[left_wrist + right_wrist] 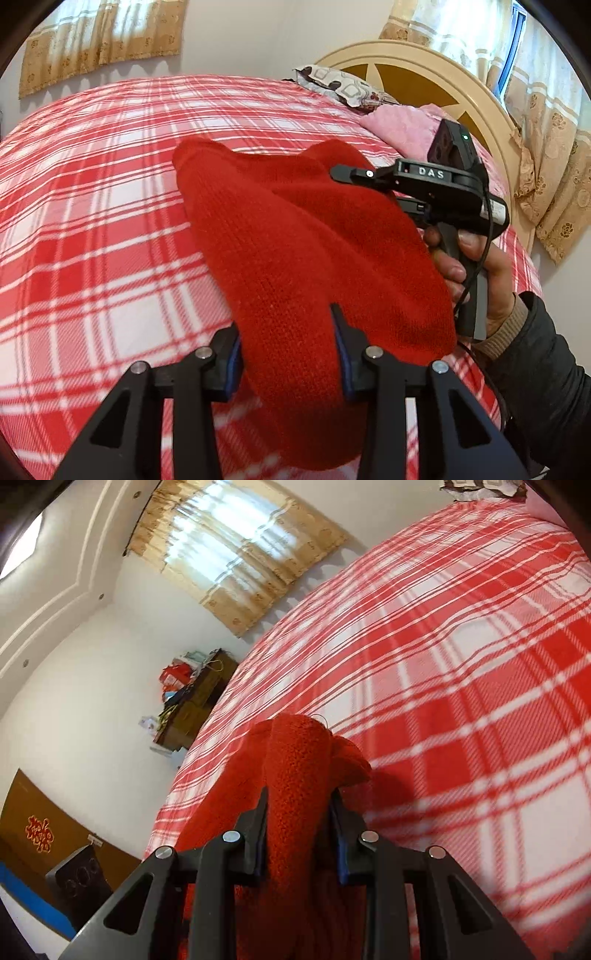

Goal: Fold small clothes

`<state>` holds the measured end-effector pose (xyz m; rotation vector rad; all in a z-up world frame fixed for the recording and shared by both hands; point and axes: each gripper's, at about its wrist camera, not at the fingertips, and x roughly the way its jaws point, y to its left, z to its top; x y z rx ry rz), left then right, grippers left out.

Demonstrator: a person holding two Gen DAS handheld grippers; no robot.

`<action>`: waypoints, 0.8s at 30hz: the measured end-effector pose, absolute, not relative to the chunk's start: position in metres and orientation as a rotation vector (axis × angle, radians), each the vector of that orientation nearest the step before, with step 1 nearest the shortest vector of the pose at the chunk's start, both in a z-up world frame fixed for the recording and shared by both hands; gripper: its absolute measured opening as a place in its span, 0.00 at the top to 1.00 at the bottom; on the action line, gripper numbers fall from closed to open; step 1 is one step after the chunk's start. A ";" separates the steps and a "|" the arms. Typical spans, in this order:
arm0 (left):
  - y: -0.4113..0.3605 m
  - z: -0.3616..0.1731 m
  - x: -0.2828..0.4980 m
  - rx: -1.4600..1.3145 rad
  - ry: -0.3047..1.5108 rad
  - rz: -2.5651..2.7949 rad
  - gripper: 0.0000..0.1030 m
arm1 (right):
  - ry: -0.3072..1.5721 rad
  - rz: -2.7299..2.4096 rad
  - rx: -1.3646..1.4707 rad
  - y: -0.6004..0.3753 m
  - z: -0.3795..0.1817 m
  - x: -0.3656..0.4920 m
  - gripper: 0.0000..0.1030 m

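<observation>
Red knitted garment (pixel 295 236): both grippers are lifting it off the bed (pixel 92 192) for folding. Left gripper (pixel 288 354) and right gripper (pixel 297 834) jaws are each clenching bunched knit.

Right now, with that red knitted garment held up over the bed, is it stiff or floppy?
Probably floppy: the red knitted garment sags and bunches between the left gripper and right gripper. Likely light, and its coarse knit seems unlikely to slip.
</observation>
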<state>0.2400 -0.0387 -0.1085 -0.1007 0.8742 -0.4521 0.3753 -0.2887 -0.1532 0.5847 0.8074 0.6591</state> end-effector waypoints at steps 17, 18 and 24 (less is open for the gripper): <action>0.015 -0.096 0.177 -0.111 0.823 -0.353 0.60 | 0.822 0.791 0.534 -0.203 -0.133 0.332 0.73; 0.019 -0.094 0.174 -0.112 0.818 -0.348 0.60 | 0.824 0.796 0.530 -0.197 -0.132 0.332 0.73; 0.041 -0.090 0.158 -0.131 0.791 -0.307 0.60 | 0.835 0.831 0.499 -0.156 -0.122 0.326 0.73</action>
